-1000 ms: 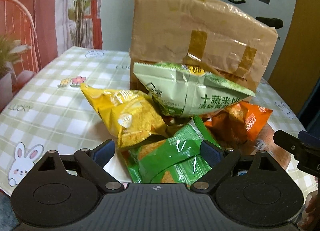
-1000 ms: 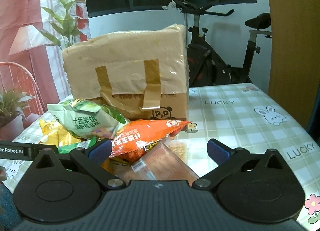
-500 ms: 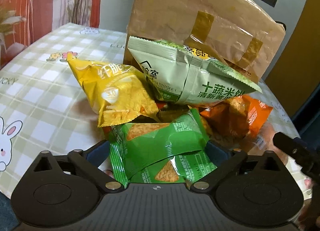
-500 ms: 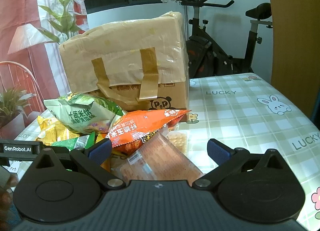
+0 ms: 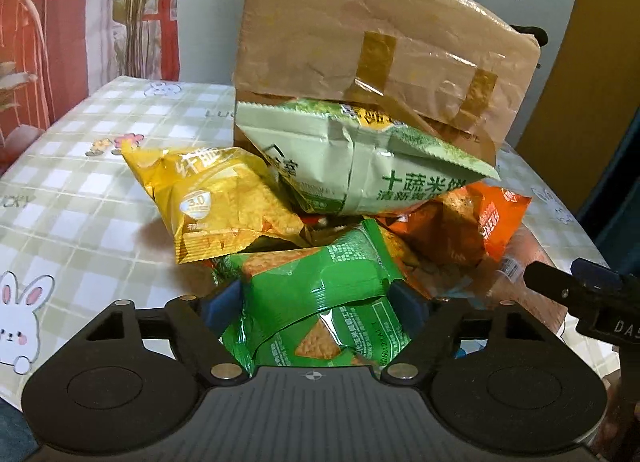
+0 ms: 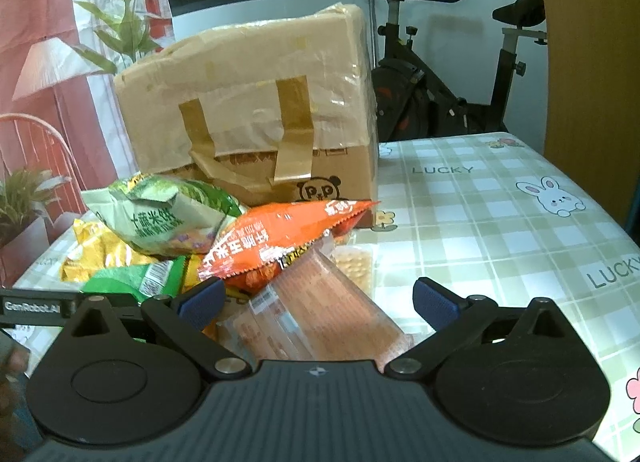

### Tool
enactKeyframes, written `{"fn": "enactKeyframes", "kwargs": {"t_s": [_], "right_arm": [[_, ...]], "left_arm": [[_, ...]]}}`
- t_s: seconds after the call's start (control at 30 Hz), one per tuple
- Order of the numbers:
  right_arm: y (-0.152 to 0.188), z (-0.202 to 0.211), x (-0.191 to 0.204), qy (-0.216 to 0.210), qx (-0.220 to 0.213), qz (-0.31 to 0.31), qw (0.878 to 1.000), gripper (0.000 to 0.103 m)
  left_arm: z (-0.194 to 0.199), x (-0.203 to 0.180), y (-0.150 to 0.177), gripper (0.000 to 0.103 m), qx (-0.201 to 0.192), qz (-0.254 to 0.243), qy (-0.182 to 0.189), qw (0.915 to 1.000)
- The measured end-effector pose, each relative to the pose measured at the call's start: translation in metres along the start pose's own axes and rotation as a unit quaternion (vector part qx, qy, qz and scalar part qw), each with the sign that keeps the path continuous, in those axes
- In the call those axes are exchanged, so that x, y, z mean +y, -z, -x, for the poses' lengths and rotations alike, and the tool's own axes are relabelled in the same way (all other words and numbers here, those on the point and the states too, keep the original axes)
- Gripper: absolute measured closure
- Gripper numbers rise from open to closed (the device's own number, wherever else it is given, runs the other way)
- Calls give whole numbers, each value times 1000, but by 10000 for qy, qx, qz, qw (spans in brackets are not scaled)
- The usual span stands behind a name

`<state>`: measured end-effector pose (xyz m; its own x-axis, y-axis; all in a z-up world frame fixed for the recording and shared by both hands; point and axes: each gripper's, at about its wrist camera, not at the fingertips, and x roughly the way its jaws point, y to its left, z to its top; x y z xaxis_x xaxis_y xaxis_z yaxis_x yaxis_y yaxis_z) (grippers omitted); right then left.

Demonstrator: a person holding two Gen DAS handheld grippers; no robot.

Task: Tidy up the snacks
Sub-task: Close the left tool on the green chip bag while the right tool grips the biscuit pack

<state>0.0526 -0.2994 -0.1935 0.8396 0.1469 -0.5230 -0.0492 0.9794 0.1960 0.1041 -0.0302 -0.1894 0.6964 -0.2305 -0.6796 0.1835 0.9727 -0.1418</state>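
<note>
Crinkly light green bag (image 5: 320,302) sits pinched in the closing left gripper (image 5: 316,304), grab its puffy middle; right gripper (image 6: 318,302) gapes empty.

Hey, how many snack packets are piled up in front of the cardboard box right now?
6 visible: pale green packet on top, yellow packet left, orange packet right, bright green packet between the left gripper pads, clear cracker packet, reddish wrapped packet. More may be hidden underneath.

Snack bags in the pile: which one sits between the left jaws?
The bright green bag, lowest and nearest; the left gripper has just been closing on it. Yellow, pale green and orange bags lie behind.
</note>
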Motion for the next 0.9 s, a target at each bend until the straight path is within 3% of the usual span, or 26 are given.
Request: {"fn": "enactKeyframes", "kwargs": {"t_s": [0.4,0.77,0.9], "right_arm": [[6,-5,9,-42,180,696,9974,8],[14,-31,18,-31,546,1331,9896,7],[15,-32,19,-41,580,1441,9879,19]], "left_arm": [[26,-7,-4,23,-410,-128,61,9991],[32,-7,-5,24,-590,-149,2,9981],[34,-4,-6,24,-582,-80,-6,9983]]}}
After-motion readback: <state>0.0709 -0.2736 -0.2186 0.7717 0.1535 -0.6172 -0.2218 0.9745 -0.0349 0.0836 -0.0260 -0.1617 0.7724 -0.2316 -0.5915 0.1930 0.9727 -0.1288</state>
